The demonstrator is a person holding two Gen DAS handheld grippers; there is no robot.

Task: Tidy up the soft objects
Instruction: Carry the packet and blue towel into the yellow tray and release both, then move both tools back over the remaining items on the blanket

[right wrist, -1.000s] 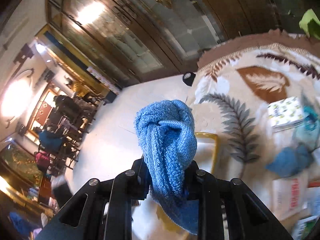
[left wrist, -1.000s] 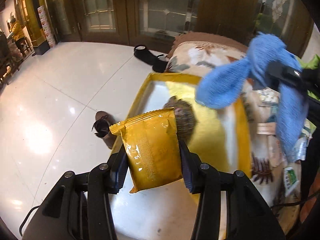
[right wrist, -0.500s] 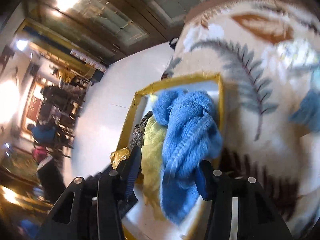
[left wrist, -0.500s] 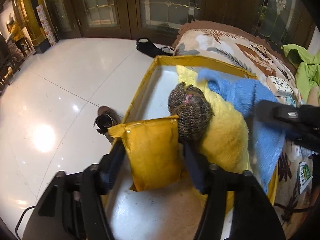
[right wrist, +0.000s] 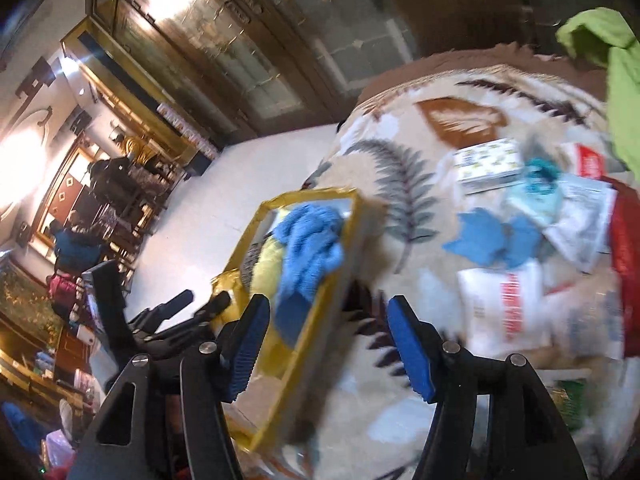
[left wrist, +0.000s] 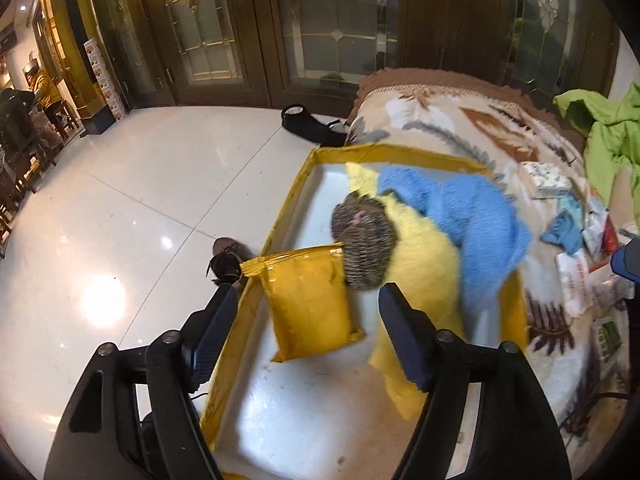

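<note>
Room: glossy white tile floor (left wrist: 120, 208) with dark wood-and-glass doors (left wrist: 328, 28) behind; a person in a yellow top sits far off at the left edge.
Bed: covered by a beige leaf-print blanket (right wrist: 400, 168) with a brown border.
Box: yellow-rimmed box (left wrist: 298, 178) with a white bottom, lying on the blanket at the bed's edge next to the floor.
Yellow pouch: yellow pouch (left wrist: 310, 304) inside the box near its left wall, its top corner touching the knitted ball.
Knitted ball: brown-grey knitted ball (left wrist: 364, 242) resting in the box against the yellow cloth.
Yellow cloth: fluffy yellow cloth (left wrist: 424, 276) spread along the right half of the box.
Blue towel: blue towel (left wrist: 476, 220) lying on top of the yellow cloth, one end draped toward the box's right rim.
Left gripper: left gripper (left wrist: 308, 332) hovers over the box with jaws spread wide and nothing between them.
Right gripper: right gripper (right wrist: 328, 344) is above the blanket beside the box, jaws released and empty.
Clutter: small blue cloth (right wrist: 488, 240), a patterned tissue pack (right wrist: 488, 164), white packets (right wrist: 508, 312) and a green garment (right wrist: 616, 80) lie on the blanket, apart from the box.
Shoes: a brown shoe (left wrist: 226, 258) and a black shoe (left wrist: 304, 124) on the floor by the bed.
</note>
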